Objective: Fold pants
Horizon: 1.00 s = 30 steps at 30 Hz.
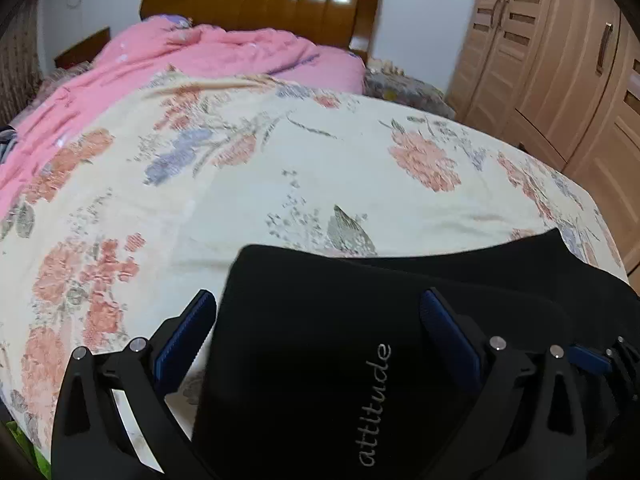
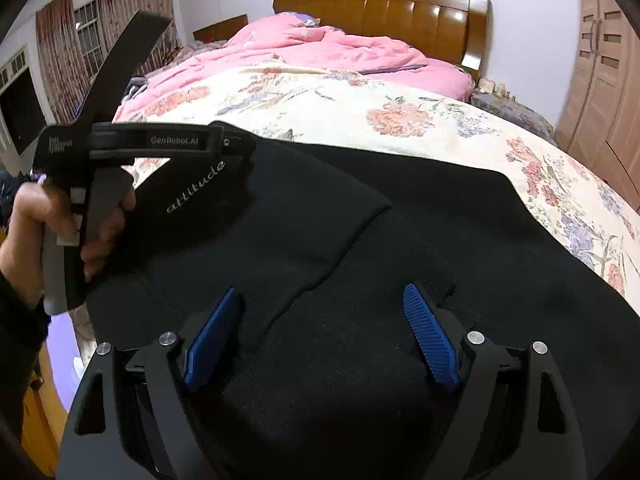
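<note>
- Black fabric fills the foot of the bed: the pants (image 2: pixel 400 240) lie on the floral bedspread (image 1: pixel 280 160), one layer folded over another, with the word "attitude" stitched in pale thread near the edge at nine o'clock.
- Right gripper (image 2: pixel 320 336) hangs low over the pants, its blue-padded fingers (image 2: pixel 212 340) spread wide, nothing pinched; cloth lies below and between them.
- Left gripper (image 1: pixel 316 332) sits over the lettered corner, fingers (image 1: pixel 184 340) spread as well; the one at three o'clock is over black cloth, the one at nine o'clock over the bedspread.
- From the right wrist view, a hand (image 2: pixel 48 232) grips the left gripper's handle at nine o'clock.
- Up at twelve o'clock, a pink quilt (image 2: pixel 340 48) is bunched against the wooden headboard (image 2: pixel 400 12).
- Wardrobe (image 1: pixel 560 72) doors stand at two o'clock.
</note>
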### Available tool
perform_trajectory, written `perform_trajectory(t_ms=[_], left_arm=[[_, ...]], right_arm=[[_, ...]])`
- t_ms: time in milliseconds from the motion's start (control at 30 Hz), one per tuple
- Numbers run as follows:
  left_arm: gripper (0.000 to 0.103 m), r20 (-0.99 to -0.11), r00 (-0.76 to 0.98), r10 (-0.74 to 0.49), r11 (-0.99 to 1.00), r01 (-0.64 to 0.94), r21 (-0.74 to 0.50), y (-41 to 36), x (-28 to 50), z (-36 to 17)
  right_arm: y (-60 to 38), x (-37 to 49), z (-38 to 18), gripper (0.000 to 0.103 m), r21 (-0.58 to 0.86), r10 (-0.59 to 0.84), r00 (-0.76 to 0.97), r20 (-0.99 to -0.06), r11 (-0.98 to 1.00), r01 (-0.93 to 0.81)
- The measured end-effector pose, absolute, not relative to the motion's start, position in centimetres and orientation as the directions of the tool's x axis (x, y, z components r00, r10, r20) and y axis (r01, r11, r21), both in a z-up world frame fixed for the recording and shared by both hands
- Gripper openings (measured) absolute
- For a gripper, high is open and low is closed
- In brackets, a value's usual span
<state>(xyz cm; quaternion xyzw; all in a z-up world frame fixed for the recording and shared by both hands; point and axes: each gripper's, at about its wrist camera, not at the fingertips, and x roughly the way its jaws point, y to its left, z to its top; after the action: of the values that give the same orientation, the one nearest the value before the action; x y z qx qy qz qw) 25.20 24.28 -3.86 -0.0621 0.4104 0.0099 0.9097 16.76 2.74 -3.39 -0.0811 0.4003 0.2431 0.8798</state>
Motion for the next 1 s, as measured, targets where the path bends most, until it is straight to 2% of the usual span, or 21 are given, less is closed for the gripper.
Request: perform_trajectory(t_ms=[67,133,300,400,500,567,1000], left_arm=[[0.101,-0.732,0.681,0.010,0.994,-0.089,-0.069,23.9,24.6,-3.5],[0.101,-0.684,0.725,0.076,0.994,-0.107,-0.003,22.6,22.6,-2.2],[0.101,-0.597,0.799,0.074,0.997,-0.055,0.050,18.2,15.3,-0.6],[0.101,-0.645,0.761,0.063,0.998,-0.036,0.055,16.9,13.5,-2.8],[0.102,-0.688,0.718,0.109,0.992,-0.034,0.122,16.3,13.5,-5.4],[0.102,-0.668,0.739,0.087,0.995,-0.038,0.088,16.8,13.1,-5.8],[0.102,-0.657,0.749,0.086,0.996,-0.042,0.082,17.2,12.7,-6.4]], right_arm=[[1.7,15.3,-2.1,0.080,0.094,0.404,0.573,-0.713,0.865,-0.492],[1.2,13.3,-1.3,0.082,0.066,0.412,0.586,-0.698,0.852,-0.520],[-1.1,10.4,-2.3,0.085,0.018,0.355,0.603,-0.715,0.871,-0.491],[-1.7,10.7,-3.8,0.086,0.020,0.325,0.586,-0.742,0.885,-0.466],[-2.4,11.4,-5.0,0.090,0.069,0.340,0.562,-0.754,0.891,-0.448],[-2.8,11.5,-5.4,0.092,0.097,0.365,0.560,-0.744,0.887,-0.451],[-2.9,11.1,-5.5,0.092,0.098,0.372,0.559,-0.741,0.883,-0.459]])
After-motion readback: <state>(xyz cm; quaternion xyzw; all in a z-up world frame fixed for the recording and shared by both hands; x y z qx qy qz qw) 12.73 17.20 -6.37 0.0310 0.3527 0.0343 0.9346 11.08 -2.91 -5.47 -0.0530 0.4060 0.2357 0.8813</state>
